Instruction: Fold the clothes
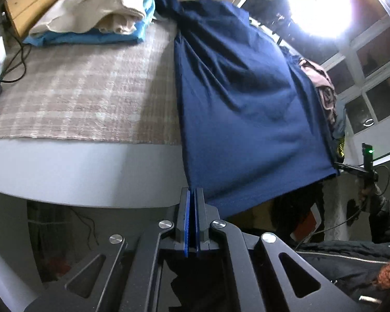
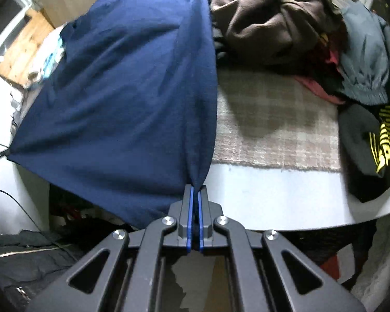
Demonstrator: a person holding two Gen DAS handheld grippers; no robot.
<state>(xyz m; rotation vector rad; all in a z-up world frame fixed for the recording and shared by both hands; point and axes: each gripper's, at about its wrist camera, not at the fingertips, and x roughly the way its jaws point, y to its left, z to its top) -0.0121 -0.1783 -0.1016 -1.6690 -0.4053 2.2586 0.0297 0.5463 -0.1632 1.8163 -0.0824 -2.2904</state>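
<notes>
A navy blue garment [image 1: 241, 98] hangs stretched between my two grippers, off the front edge of the table, with its far end draped up onto the checked cloth. My left gripper [image 1: 192, 191] is shut on its lower left corner. My right gripper [image 2: 196, 188] is shut on the garment [image 2: 122, 98] at its lower right corner; it also shows at the right of the left wrist view [image 1: 351, 167]. The fabric is pulled taut with diagonal creases.
A white table [image 1: 78, 171] carries a beige checked cloth [image 1: 85, 91]. A folded stack of cream and light blue clothes [image 1: 98, 15] lies at its far left. A pile of unfolded clothes, brown [image 2: 270, 15], grey-blue [image 2: 364, 59] and black-yellow [image 2: 377, 140], lies at right. Cables [image 1: 15, 59] run at left.
</notes>
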